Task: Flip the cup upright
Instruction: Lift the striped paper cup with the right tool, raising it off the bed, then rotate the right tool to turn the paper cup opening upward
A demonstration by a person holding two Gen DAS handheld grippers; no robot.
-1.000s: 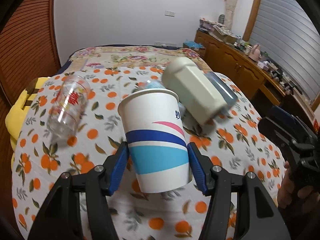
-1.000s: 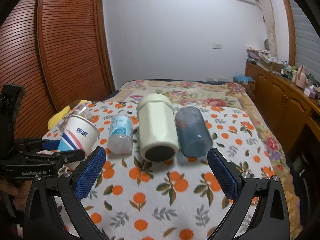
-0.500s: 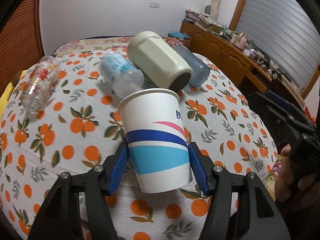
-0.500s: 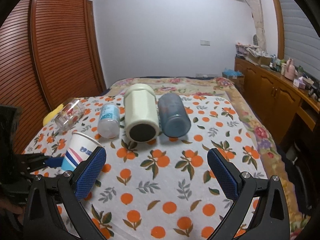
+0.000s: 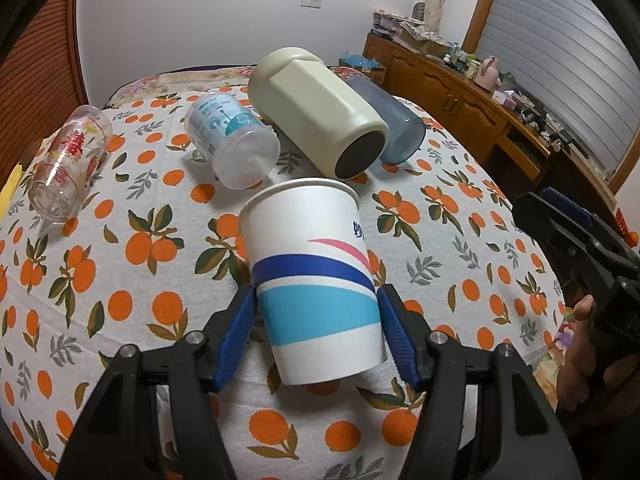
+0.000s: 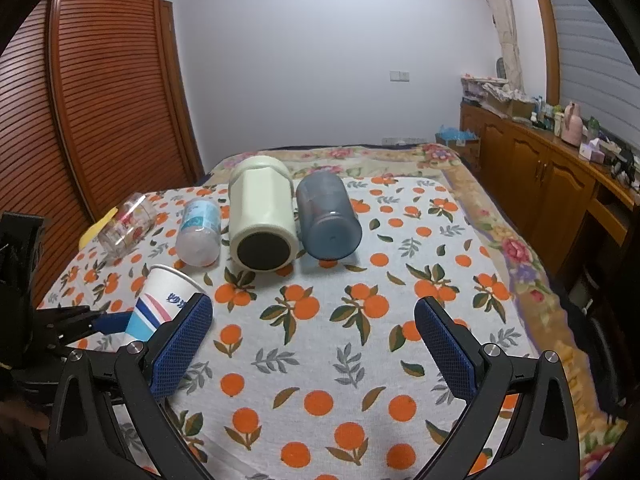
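My left gripper (image 5: pixel 318 320) is shut on a white paper cup (image 5: pixel 312 276) with blue, cyan and pink stripes. The cup stands mouth up, leaning a little, its base at or just above the orange-print cloth (image 5: pixel 120 280). The same cup (image 6: pixel 162 304) shows at the lower left of the right wrist view, held by the left gripper (image 6: pixel 116 322). My right gripper (image 6: pixel 312 344) is open and empty above the cloth's front middle; it also shows at the right edge of the left wrist view (image 5: pixel 580 256).
Lying on their sides behind the cup are a printed clear glass (image 5: pixel 66 164), a clear plastic cup (image 5: pixel 230 144), a cream mug (image 5: pixel 320 112) and a blue-grey tumbler (image 5: pixel 396 132). A wooden cabinet (image 6: pixel 560 176) runs along the right; a wooden wardrobe (image 6: pixel 100 100) stands left.
My left gripper has carried the paper cup lower and nearer the front of the cloth. The right gripper has pulled back and stays open.
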